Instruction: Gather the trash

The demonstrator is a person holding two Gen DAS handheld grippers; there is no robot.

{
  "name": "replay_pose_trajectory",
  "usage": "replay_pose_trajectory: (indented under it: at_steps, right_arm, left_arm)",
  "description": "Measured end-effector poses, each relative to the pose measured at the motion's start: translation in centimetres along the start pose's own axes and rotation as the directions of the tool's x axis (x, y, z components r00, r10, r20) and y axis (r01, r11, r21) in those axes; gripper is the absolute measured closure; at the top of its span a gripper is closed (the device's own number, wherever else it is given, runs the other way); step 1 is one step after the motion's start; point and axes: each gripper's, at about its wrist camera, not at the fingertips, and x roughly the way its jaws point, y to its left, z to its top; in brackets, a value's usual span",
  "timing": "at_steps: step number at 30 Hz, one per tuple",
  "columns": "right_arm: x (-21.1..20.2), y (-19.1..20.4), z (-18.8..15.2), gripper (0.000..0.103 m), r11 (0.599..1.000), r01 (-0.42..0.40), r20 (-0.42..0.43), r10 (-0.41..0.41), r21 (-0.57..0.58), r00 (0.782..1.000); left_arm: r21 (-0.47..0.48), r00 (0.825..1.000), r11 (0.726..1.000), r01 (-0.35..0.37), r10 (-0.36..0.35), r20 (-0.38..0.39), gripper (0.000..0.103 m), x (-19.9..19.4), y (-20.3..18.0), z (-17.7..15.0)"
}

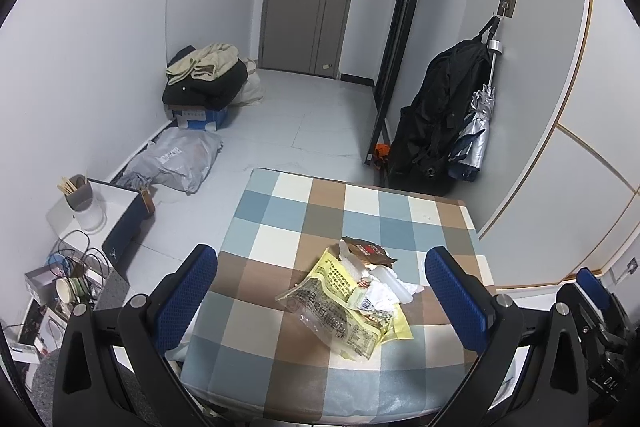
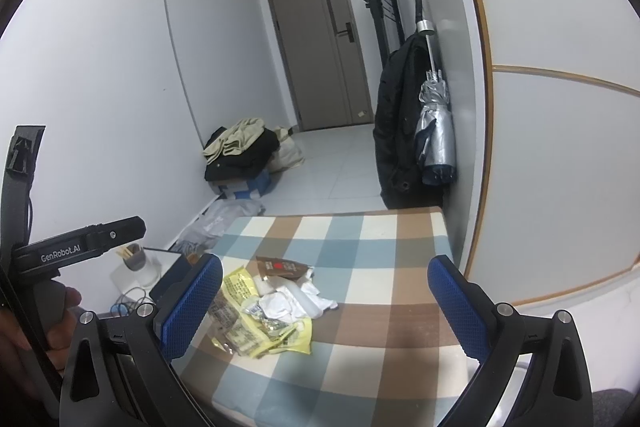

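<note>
Trash (image 1: 352, 301): one heap, lower centre of frame, on checked surface (image 1: 280, 211). Uncollected; all of it left for you. Left gripper (image 1: 320, 291) and right gripper (image 2: 324, 307): wide open, empty, above it.

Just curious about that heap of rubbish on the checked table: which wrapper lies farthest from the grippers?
The brown wrapper with the red mark, at the pile's far edge. The yellow printed wrapper lies nearer the grippers.

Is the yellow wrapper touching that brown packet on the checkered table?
Cannot tell. In the left wrist view the yellow wrapper and brown packet lie in one heap with crumpled white paper between them, hiding any contact; the right wrist view is no clearer.
</note>
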Motion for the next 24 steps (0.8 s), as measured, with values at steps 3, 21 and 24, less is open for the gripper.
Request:
replay_pose_trajectory:
  at_steps: [3,21,24]
  right_arm:
    - [0.0,0.0,0.0,0.0,1.0,-0.001,-0.002,0.001,0.002,1.0]
    - [1.8,-0.3,-0.4,0.0,0.999,-0.012,-0.068,0.016,0.053,0.998]
    - [2.8,-0.5,-0.3,0.0,0.997,-0.019,-0.097,0.027,0.08,0.995]
  left_arm:
    - [-0.005,1.0,1.0,0.001,-0.001,-0.001,0.001,0.1,0.2,0.0]
    - [-0.097,0.977,0.983,0.158,-0.169,-0.128,0.001,3.9,2.0,-0.5]
    - [-0.176,0.962,0.969,0.175,-0.206,-0.181,0.001,5.6,3.2,-0.9]
